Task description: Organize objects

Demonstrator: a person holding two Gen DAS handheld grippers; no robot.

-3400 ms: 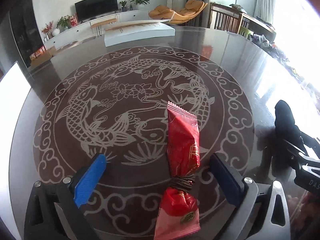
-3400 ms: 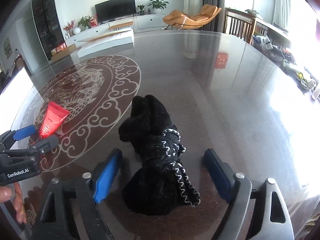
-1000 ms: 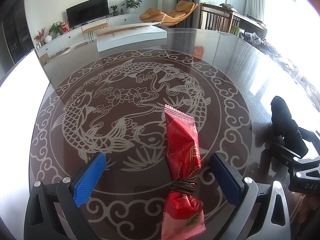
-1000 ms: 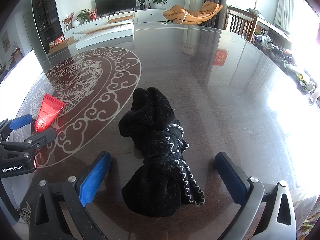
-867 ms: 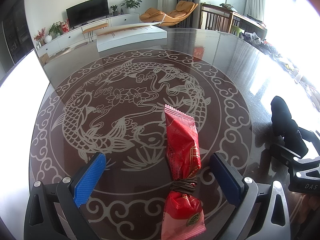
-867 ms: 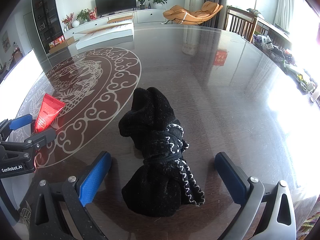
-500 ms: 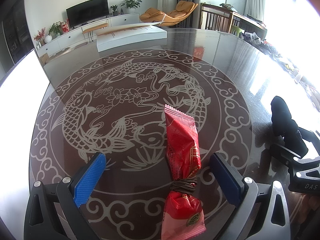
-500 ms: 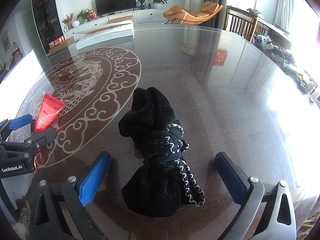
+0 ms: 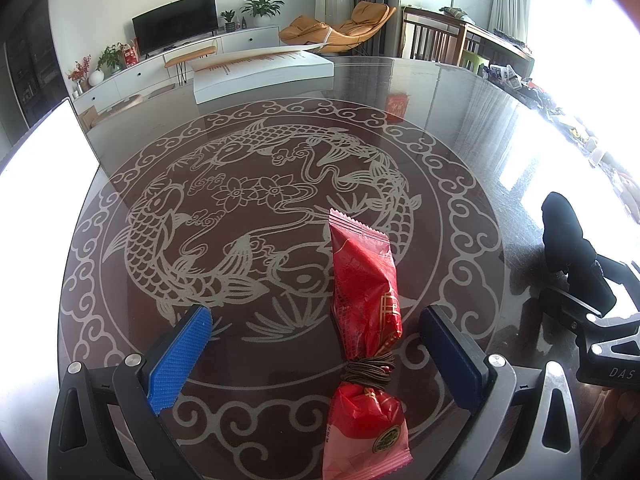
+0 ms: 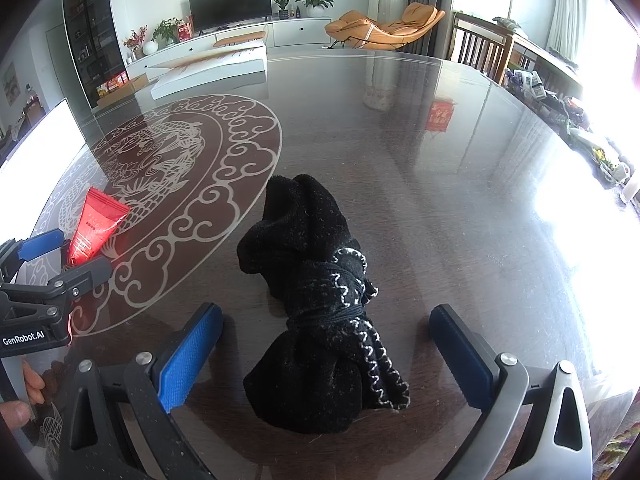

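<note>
Left wrist view: left gripper [image 9: 314, 340] spread wide, red packet [image 9: 366, 304] between fingers, long axis pointing away. Right gripper [image 10: 326, 344] likewise open around black sock bundle [image 10: 320, 304], lengthwise on table [image 10: 440, 184].

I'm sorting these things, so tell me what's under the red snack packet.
The red snack packet lies on the glass table top, over its etched fish pattern. Whatever sits directly beneath it is covered.
</note>
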